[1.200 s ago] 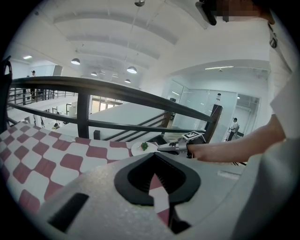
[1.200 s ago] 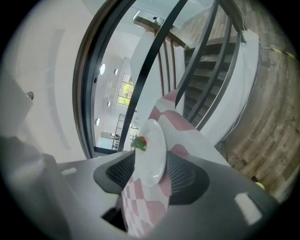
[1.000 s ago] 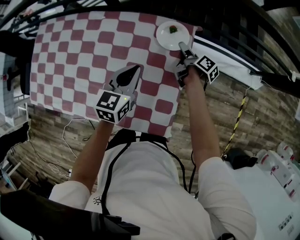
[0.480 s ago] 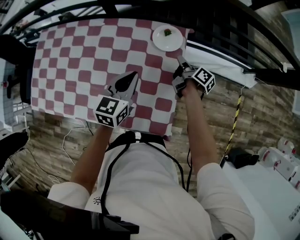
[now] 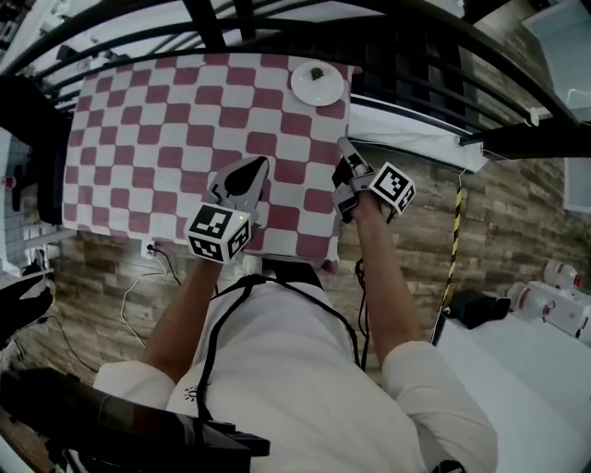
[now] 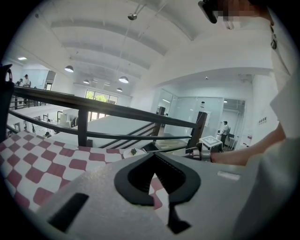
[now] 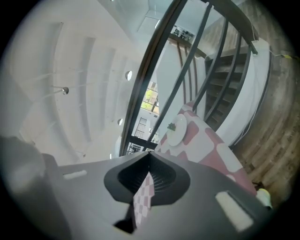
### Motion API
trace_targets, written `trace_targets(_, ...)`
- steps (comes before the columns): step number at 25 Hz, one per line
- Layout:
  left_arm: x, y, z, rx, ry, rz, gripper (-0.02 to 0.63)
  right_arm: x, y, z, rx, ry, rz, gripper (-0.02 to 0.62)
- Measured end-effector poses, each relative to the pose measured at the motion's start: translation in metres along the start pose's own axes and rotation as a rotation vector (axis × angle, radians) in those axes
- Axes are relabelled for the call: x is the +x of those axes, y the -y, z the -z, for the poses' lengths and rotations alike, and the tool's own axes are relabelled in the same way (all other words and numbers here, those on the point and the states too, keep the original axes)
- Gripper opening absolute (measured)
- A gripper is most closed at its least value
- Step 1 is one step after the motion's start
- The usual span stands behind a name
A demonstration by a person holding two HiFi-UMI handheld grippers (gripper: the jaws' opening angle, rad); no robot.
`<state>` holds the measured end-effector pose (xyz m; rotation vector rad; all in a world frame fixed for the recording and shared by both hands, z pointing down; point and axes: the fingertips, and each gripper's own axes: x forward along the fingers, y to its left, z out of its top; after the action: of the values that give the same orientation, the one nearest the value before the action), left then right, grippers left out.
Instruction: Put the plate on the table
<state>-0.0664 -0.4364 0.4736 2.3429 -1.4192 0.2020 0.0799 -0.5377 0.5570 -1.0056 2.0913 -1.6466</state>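
Observation:
A small white plate (image 5: 317, 83) with a green bit of food on it rests on the red-and-white checked table (image 5: 157, 120), at its far right corner. My right gripper (image 5: 343, 150) hovers over the table's right edge, well short of the plate, shut and empty. My left gripper (image 5: 247, 171) is above the table's near middle, its jaws meeting at the tips with nothing between them. The plate (image 6: 133, 151) shows just beyond the left gripper (image 6: 152, 157) in the left gripper view. It also lies ahead of the right gripper (image 7: 149, 154) as a tilted white plate (image 7: 177, 129).
A black metal railing (image 5: 277, 28) runs along the table's far side. A white board (image 5: 416, 139) lies right of the table over the wood-plank floor (image 5: 480, 231). Cables (image 5: 162, 268) trail below the near edge, and a yellow-black strap (image 5: 454, 242) hangs at the right.
My right gripper has pulled back from the plate's rim toward the near right edge of the table. The plate stays on the table. The left gripper has barely moved.

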Motion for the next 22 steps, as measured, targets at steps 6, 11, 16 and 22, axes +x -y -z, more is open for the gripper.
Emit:
trace_targets(6,-0.039,0.018,0.001,0.014,0.025,0.030,0.008,-0.061,-0.040,0.034,-0.035,0.049,-0.046,0.006)
trace_targets(11,-0.069,0.030,0.000,0.032,0.036,0.045,0.008,-0.107,-0.070,0.061,-0.104,0.062,-0.063,0.006)
trace_targets(16,-0.097,0.037,0.004,0.051,0.034,0.055,0.006,-0.143,-0.106,0.082,-0.098,0.099,-0.102,0.006)
trace_targets(22,-0.127,0.045,0.003,0.073,0.048,0.075,0.008,-0.177,-0.128,0.099,-0.247,0.109,-0.071,0.006)
